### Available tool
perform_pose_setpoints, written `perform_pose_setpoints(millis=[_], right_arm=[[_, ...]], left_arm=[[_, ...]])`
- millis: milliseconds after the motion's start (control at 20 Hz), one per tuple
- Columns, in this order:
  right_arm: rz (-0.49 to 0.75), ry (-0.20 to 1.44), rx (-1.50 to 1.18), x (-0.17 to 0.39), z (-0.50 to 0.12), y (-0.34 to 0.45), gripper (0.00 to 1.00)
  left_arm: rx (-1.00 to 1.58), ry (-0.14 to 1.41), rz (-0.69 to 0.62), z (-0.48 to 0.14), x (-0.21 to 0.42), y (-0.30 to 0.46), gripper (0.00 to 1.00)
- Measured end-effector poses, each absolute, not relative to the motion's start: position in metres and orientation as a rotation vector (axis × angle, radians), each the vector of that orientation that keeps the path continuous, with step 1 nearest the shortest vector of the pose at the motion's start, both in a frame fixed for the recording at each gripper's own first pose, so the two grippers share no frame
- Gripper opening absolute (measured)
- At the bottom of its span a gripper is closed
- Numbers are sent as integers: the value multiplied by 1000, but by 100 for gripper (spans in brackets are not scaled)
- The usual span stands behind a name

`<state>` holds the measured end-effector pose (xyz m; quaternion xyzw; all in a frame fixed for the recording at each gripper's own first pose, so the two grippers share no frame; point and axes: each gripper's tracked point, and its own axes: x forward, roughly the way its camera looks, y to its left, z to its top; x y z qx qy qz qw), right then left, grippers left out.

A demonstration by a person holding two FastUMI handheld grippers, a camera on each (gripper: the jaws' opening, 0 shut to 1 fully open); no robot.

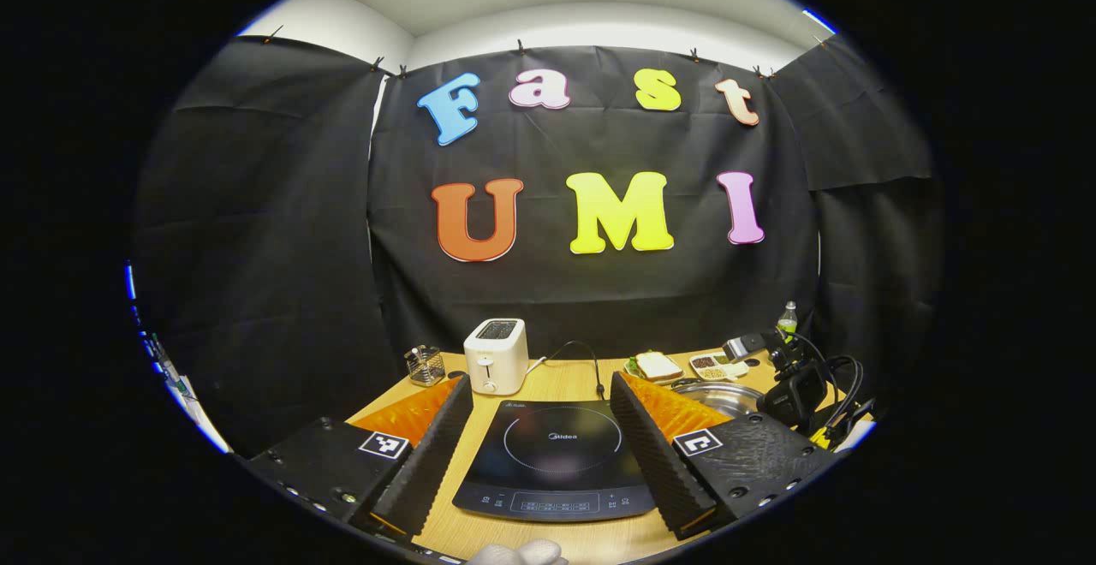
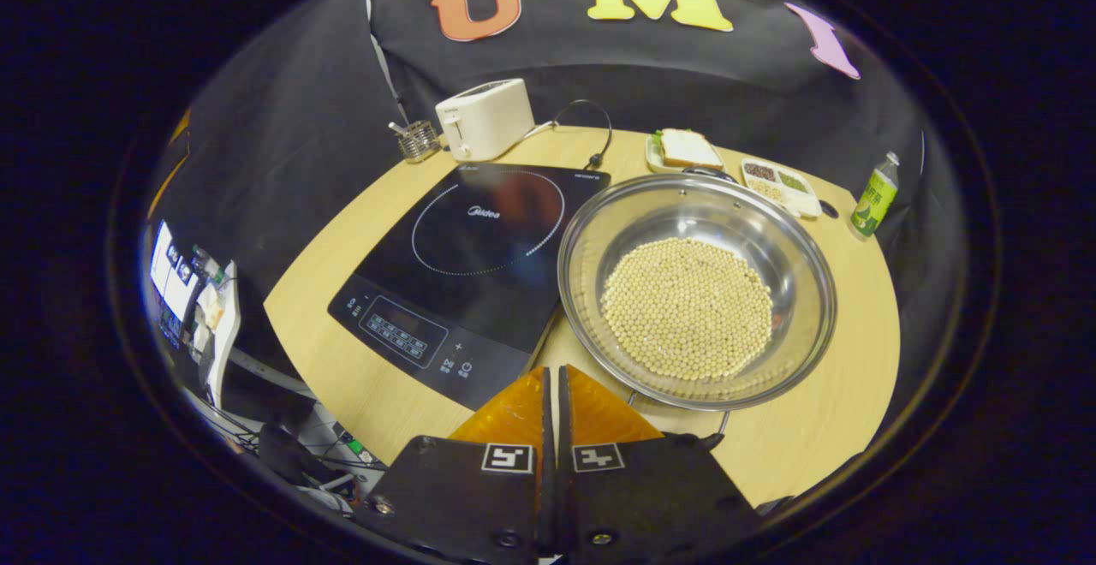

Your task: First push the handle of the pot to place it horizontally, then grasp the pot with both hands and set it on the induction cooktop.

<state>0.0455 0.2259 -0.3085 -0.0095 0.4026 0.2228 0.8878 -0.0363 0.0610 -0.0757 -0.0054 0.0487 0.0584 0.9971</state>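
A steel pot (image 2: 634, 223) holding pale beans sits on the wooden table, its left rim just touching the right edge of the black induction cooktop (image 2: 479, 248). A thin wire handle (image 2: 723, 424) sticks out at its near side and another (image 2: 706, 173) at its far side. My right gripper (image 2: 552, 370) is shut with nothing between its fingers, its tips just short of the pot's near-left rim. My left gripper (image 1: 540, 379) is open above the near side of the cooktop (image 1: 556, 454). In the left gripper view the pot (image 1: 723, 395) peeks out behind the right finger.
A white toaster (image 2: 484, 120) and a small wire basket (image 2: 417, 141) stand behind the cooktop. A plate with a sandwich (image 2: 685, 150), a divided tray of grains (image 2: 775, 184) and a green bottle (image 2: 873, 197) sit at the back right. The toaster's cord (image 2: 591, 133) loops nearby.
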Motion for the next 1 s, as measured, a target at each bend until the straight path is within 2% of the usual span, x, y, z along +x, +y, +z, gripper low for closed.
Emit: perform_pose_setpoints(millis=[200,300,450,500,550,600,800,850,1000], right_arm=[[432,881,-30,47,-329,216,4],[420,905,-27,45,-339,210,0],[415,921,1,44,-345,210,4],[409,922,-7,44,-348,208,0],[404,921,-9,43,-349,205,4],[399,927,-5,41,-350,201,1],[365,935,12,40,-356,180,0],[355,939,12,39,-357,174,4],[320,942,22,39,-361,156,0]], left_arm=[[-5,94,121,-73,-36,61,96],[0,90,119,-72,-34,60,96],[2,93,118,-73,-33,59,96],[1,95,116,-72,-33,57,96],[0,97,113,-73,-33,55,96],[0,95,110,-73,-33,54,96],[-2,98,97,-75,-32,48,96],[-3,101,92,-77,-31,46,96],[-11,102,78,-77,-28,41,96]])
